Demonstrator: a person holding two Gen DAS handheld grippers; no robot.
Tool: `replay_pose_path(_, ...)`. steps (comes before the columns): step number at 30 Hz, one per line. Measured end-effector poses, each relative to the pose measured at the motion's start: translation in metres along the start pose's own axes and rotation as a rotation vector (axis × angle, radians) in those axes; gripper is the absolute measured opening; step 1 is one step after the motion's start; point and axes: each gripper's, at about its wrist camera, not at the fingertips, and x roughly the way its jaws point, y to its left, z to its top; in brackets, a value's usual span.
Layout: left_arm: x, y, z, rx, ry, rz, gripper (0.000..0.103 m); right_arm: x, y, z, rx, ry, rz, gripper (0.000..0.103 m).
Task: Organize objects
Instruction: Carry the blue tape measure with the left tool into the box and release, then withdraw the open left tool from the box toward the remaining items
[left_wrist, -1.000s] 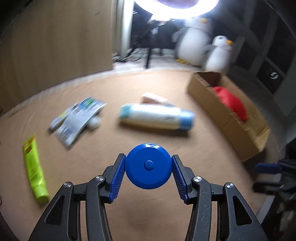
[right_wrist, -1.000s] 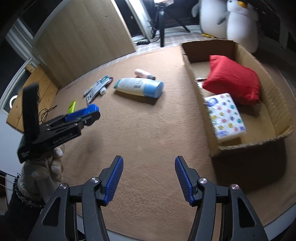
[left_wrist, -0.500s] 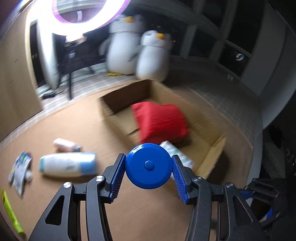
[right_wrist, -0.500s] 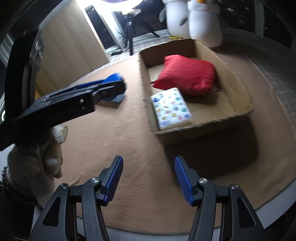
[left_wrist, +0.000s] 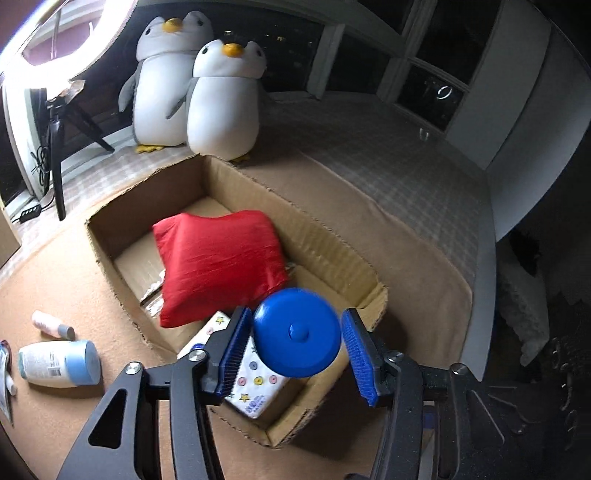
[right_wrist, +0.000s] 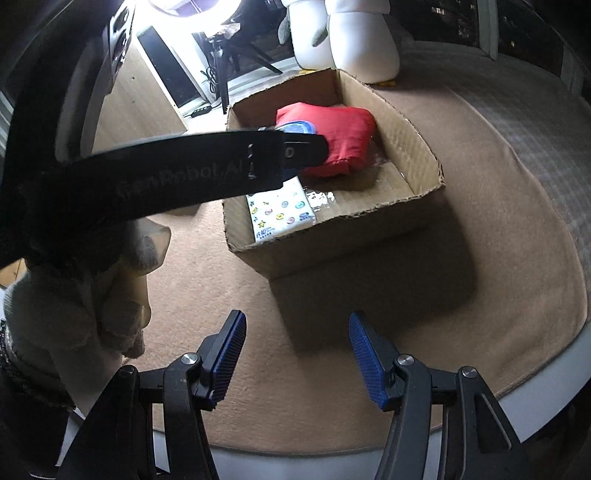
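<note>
- My left gripper (left_wrist: 295, 349) has its fingers just spread; the blue round case (left_wrist: 297, 332) sits loose between them, right pad clear, over the cardboard box (left_wrist: 325, 243).
- Right gripper (right_wrist: 295, 354): fingers half open, empty.
- I'd let the case drop at the free corner, 3 o'clock of the patterned packet (left_wrist: 255, 384), 5 o'clock of the red pillow (left_wrist: 218, 262).
- The bottle (left_wrist: 59, 363) waits on the carpet at 9 o'clock.

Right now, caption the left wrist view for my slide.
Left fingers just opened, releasing blue disc above the box.
</note>
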Motion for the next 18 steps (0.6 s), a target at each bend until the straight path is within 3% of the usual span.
replay_pose_path(1,-0.002,-0.001,0.001,-0.002,-0.007,0.003,0.078,0.000,0.000,-0.001,0.000,0.002,0.000,0.054)
replay_pose_path(2,-0.005,-0.001,0.001,-0.003,-0.015,0.000,0.080,0.000,0.000,-0.001,-0.002,0.003,0.001,0.054)
replay_pose_path(9,-0.028,0.021,-0.002,-0.040,-0.044,0.027,0.080,0.003,0.012,0.001,-0.024,0.005,0.015,0.054)
replay_pose_path(18,-0.068,0.092,-0.033,-0.149,-0.043,0.128,0.080,0.010,0.040,0.009,-0.067,0.015,0.039,0.054)
